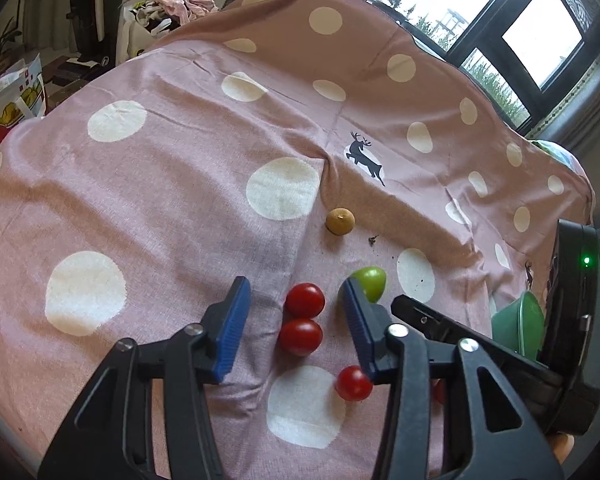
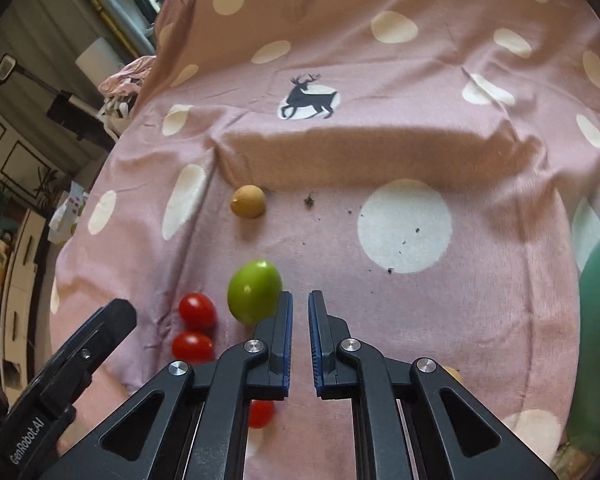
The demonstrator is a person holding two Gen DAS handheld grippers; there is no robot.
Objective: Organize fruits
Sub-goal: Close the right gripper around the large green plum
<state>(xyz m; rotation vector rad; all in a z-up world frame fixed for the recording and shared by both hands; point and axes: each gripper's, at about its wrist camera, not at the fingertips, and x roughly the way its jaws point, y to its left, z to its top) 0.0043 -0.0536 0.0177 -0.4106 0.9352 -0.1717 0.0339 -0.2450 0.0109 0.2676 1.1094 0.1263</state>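
Pink polka-dot cloth [image 1: 172,184] spread under scattered fruit. Left gripper [image 1: 296,324] partly open, jaws straddling two touching red tomatoes [image 1: 302,320] without pressing them; third tomato [image 1: 353,383] against right finger at five o'clock. Right gripper [image 2: 300,312] closed on nothing, green fruit [image 2: 254,291] touching its left finger at ten o'clock. Tan fruit [image 2: 248,201] farther off at eleven. Green bowl [image 1: 518,330] at cloth's right edge.

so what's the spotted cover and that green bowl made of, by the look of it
Spotted cover: looks like woven cotton-type fabric, matte, with creases and visible weave. Green bowl: probably plastic, smooth and slightly glossy with a thin moulded rim; only part shows, so that is uncertain.
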